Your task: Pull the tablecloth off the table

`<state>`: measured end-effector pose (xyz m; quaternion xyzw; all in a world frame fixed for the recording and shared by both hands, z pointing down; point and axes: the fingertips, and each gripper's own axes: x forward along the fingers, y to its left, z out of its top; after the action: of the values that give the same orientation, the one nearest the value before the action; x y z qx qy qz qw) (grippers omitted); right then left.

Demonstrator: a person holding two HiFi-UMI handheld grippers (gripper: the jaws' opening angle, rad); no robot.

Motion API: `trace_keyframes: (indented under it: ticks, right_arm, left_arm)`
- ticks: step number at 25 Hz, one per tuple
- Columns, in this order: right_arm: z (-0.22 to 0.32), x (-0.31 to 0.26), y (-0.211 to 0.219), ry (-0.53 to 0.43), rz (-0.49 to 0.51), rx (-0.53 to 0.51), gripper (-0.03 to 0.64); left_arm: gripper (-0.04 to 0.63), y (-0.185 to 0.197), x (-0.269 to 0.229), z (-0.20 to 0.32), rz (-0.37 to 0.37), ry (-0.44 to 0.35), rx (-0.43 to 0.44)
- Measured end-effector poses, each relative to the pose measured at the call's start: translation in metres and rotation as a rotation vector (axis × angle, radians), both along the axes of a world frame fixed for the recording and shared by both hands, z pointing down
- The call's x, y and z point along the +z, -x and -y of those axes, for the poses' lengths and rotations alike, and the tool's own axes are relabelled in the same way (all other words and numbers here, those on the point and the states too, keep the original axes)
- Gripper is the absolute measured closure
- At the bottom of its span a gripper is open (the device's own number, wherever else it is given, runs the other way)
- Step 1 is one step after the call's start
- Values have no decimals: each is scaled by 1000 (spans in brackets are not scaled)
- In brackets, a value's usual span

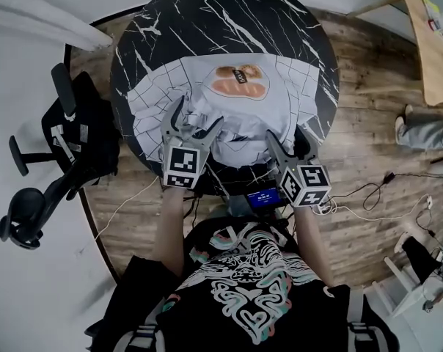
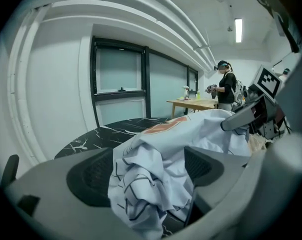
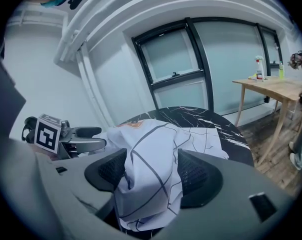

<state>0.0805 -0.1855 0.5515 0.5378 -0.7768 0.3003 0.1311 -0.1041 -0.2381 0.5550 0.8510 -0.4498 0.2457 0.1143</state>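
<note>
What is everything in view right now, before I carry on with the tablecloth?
table: one, round, black with white veins, centre
tablecloth: one, white with dark grid lines and an orange print, bunched on the table's near half
office chair: one, black, left of the table
wooden table: one, light wood, far right
cables: several, black and white, right of the table
bystander: one, dark top, by the wooden table
left gripper: one, grey, jaws apart, tablecloth loose between
right gripper: one, grey, jaws apart, tablecloth loose between
</note>
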Motion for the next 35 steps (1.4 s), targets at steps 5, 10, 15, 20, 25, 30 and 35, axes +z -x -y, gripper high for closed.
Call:
trace_keyframes:
  ticks: [5,10,15,20,25,30,35]
  right_arm:
    - [2,6,0,18,-3,-5,321]
    - [5,11,1,29,-8,-20,321]
    - [7,14,1,36,-15,-26,321]
    - [7,19,1,46,-11,-24,321]
    - [7,21,2,48,-9,-27,321]
    - [10,27,4,57,-8,-43,321]
    - [11,34,9,78,-4,-50,321]
  left_arm:
    - [150,-5,12,6,28,26,28]
    - [144,-12,20,12,30,46,39]
    - [143,-19,27,16,29,51,58]
    - [143,-29,35,13,26,73,81]
    - [144,-31,34,13,5,67,89]
    - [144,-37,40,15,-10,75,94]
    - [140,-43,50,12,-3,114,124]
